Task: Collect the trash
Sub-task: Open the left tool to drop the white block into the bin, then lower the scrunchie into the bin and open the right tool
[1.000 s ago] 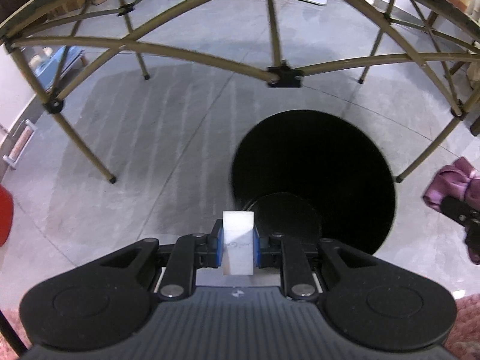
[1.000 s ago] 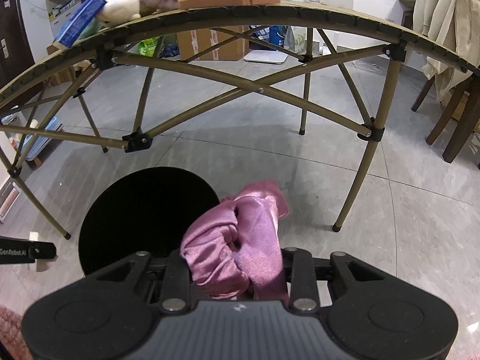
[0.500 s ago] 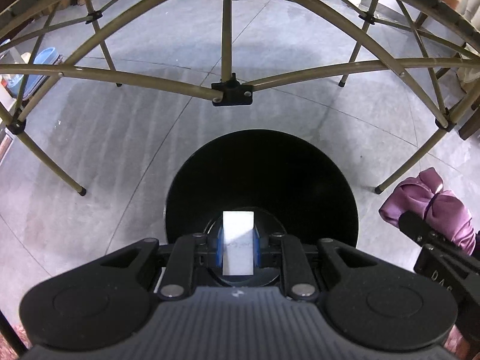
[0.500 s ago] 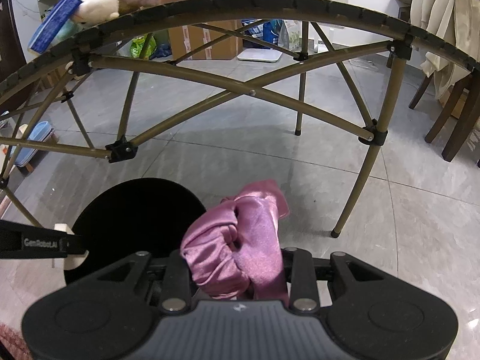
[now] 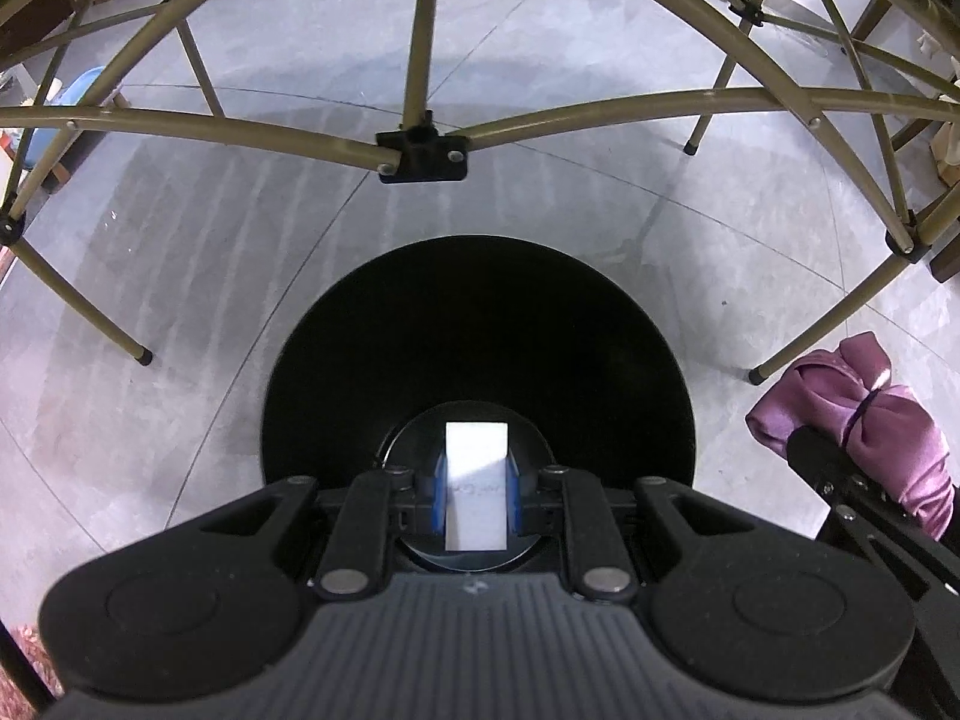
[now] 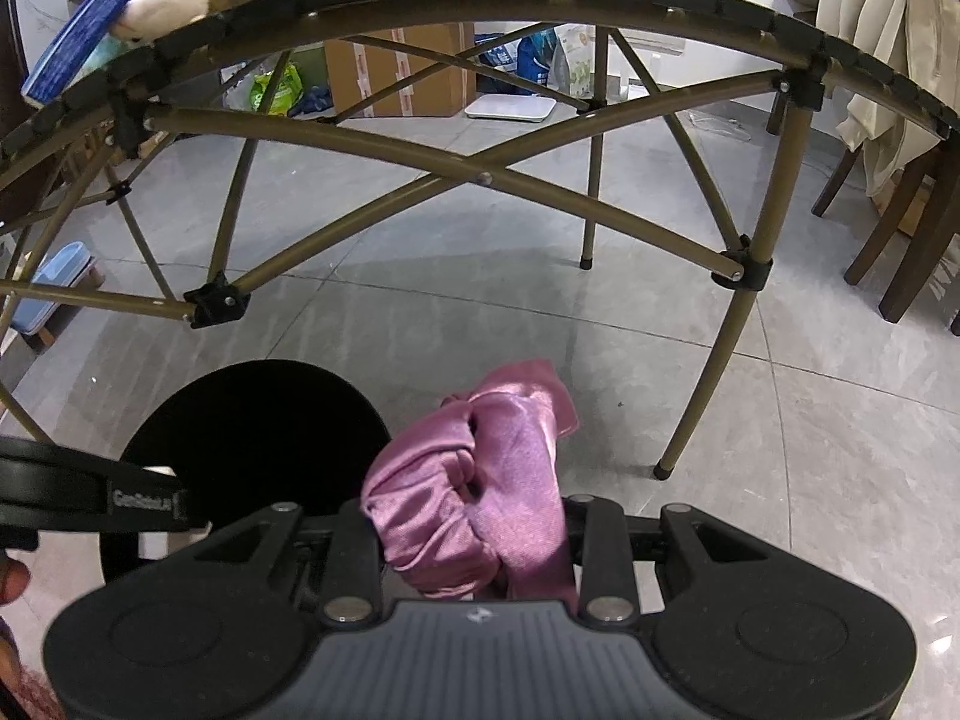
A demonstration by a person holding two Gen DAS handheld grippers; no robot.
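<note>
1. Our left gripper (image 5: 477,495) pinches a small white rectangular foam block (image 5: 476,483) between its blue pads (image 5: 440,495).
2. That block hangs over the mouth of a round black trash bin (image 5: 480,324) on the grey tiled floor (image 5: 180,240).
3. Our right gripper (image 6: 474,546) clamps a crumpled purple satin cloth (image 6: 480,480), just right of the bin.
4. A folding table's olive metal frame (image 6: 480,177) arches overhead.

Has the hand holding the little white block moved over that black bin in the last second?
Yes. The left hand-held gripper, shut on the white block, has moved from the black bin's left edge to over its opening.
</note>
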